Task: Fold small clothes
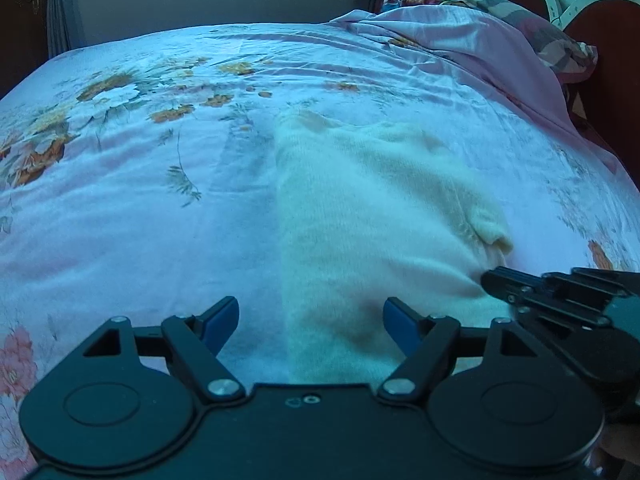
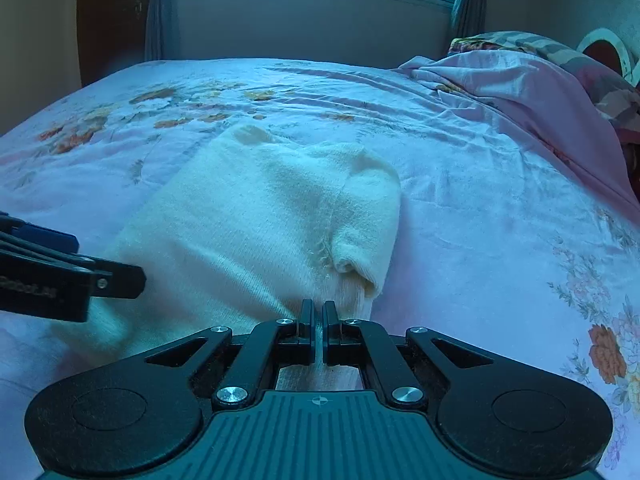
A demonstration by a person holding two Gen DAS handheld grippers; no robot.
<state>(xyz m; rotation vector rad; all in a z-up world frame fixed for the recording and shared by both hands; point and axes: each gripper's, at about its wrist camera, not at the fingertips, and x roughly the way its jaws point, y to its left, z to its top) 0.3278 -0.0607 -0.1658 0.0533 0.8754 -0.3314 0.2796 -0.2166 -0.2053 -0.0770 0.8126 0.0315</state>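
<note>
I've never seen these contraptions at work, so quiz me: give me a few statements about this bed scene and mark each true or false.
1. The right gripper is shut on the cream sweater's near edge. True.
2. The left gripper is clamped shut. False: its jaws stand wide open above the sweater.
3. The sweater lies on a floral bedsheet. True.
4. The sweater is dark blue. False: it is cream.
</note>
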